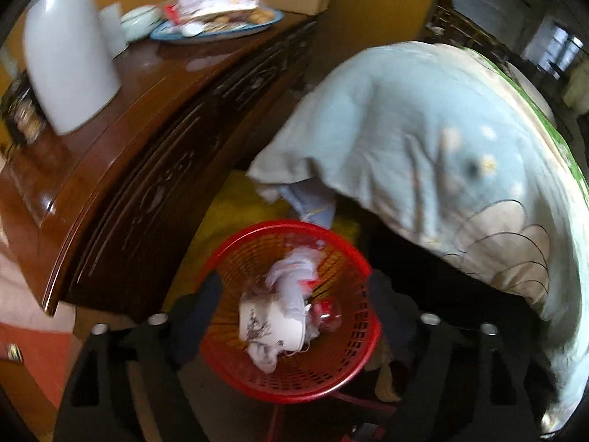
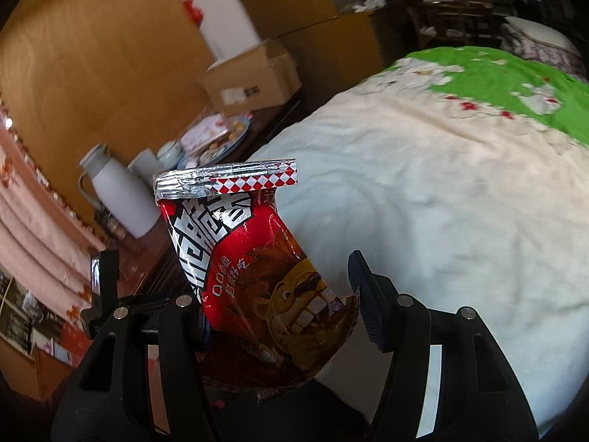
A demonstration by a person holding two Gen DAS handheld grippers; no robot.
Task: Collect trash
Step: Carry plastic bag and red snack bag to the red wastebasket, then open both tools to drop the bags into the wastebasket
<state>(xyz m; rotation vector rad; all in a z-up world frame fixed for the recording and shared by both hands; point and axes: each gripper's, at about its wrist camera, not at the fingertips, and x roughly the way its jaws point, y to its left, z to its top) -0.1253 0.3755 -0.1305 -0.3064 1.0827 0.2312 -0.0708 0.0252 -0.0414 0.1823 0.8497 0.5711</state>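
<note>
Holding one red snack bag (image 2: 257, 276), right gripper (image 2: 283, 294) clamped, left gripper (image 1: 294, 294) spread above one red basket (image 1: 353, 350).

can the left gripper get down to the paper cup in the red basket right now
Probably yes. The left gripper hangs with fingers spread right above the red basket, and the paper cup lies on top of the other trash with nothing covering it. The frame is blurred, so the exact gap is unclear.
</note>
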